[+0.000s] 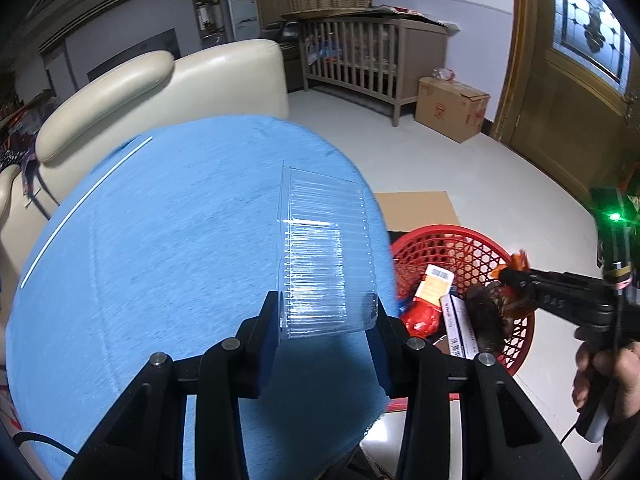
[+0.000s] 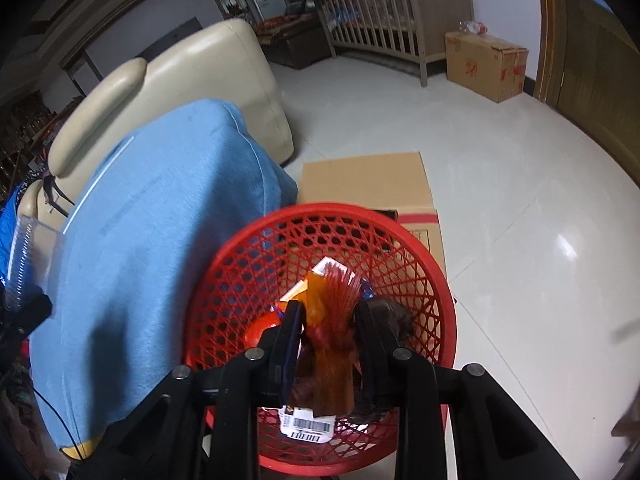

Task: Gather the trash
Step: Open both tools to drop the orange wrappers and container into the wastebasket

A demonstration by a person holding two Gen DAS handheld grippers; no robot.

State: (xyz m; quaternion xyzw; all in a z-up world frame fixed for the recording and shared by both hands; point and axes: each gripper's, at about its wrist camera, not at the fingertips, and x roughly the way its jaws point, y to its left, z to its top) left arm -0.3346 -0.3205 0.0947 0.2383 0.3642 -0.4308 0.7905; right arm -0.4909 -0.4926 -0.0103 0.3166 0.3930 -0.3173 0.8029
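**Operator:** Report the state of the left gripper (image 1: 328, 320).

**Technician:** Its jaws are clamped on a clear ribbed plastic container (image 1: 326, 248). The container projects forward from the pads, over a surface covered in blue cloth (image 1: 160, 240). It is off the cloth, held only by the gripper.

**Operator:** And the right gripper (image 2: 328, 320)?

**Technician:** Closed on an orange translucent wrapper (image 2: 332, 344). The wrapper is pinched between both pads and fans out above them. The gripper is positioned directly over the red mesh basket (image 2: 420, 264), pointing down into it.

**Operator:** Location of the basket?

**Technician:** On the floor, just beside the blue-covered surface, with a flat piece of cardboard (image 2: 368, 180) behind it. In the left wrist view it sits to the right of the cloth edge.

**Operator:** Contents of the basket?

**Technician:** A white packet with a barcode label (image 2: 308, 428), a red item (image 2: 260, 330), an orange-and-white packet (image 1: 434, 286), and a dark brown lump (image 1: 486, 320). The brown lump lies beside the right pad; contact cannot be confirmed.

**Operator:** Is the person visible?

**Technician:** Only a hand (image 1: 608, 376), at the right edge of the left wrist view, gripping the right tool's handle.
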